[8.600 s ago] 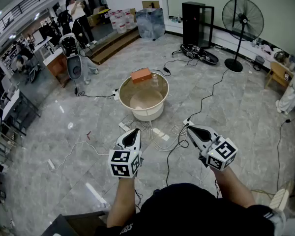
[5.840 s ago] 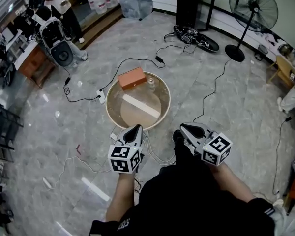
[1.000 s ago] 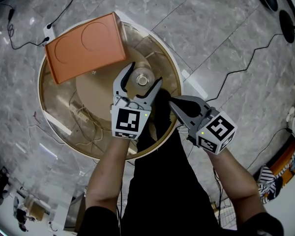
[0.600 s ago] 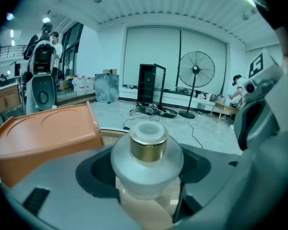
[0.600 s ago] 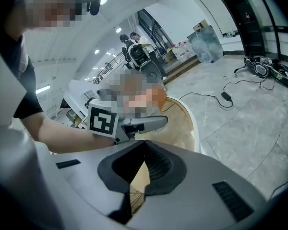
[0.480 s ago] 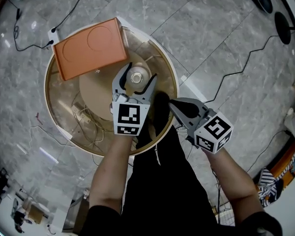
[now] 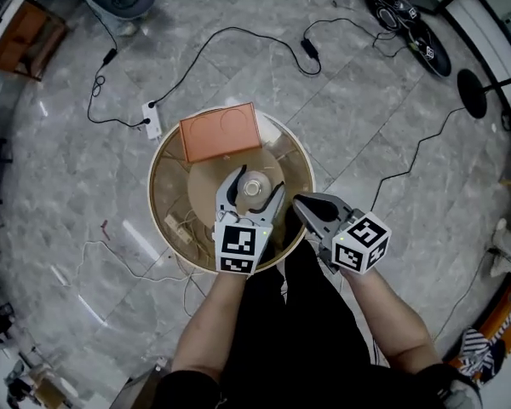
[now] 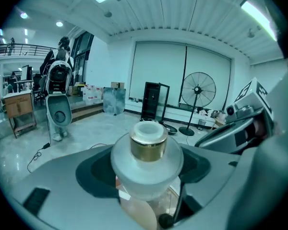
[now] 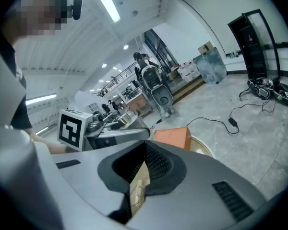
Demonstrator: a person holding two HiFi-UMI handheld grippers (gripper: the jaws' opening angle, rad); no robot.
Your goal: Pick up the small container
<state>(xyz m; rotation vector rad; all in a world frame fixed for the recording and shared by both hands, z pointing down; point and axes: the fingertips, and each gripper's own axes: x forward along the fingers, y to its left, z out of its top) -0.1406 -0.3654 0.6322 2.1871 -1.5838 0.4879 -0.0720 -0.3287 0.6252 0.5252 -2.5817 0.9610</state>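
Grey marble floor spreads under a round, pale-rimmed table, with an orange box lying on its far side. Over the table's near half the left gripper has its jaws closed partway, one on each side of the small container, a frosted bottle with a gold collar that stands upright between them. Just beside it, at the table's near edge, the right gripper has its jaws pressed together on nothing.
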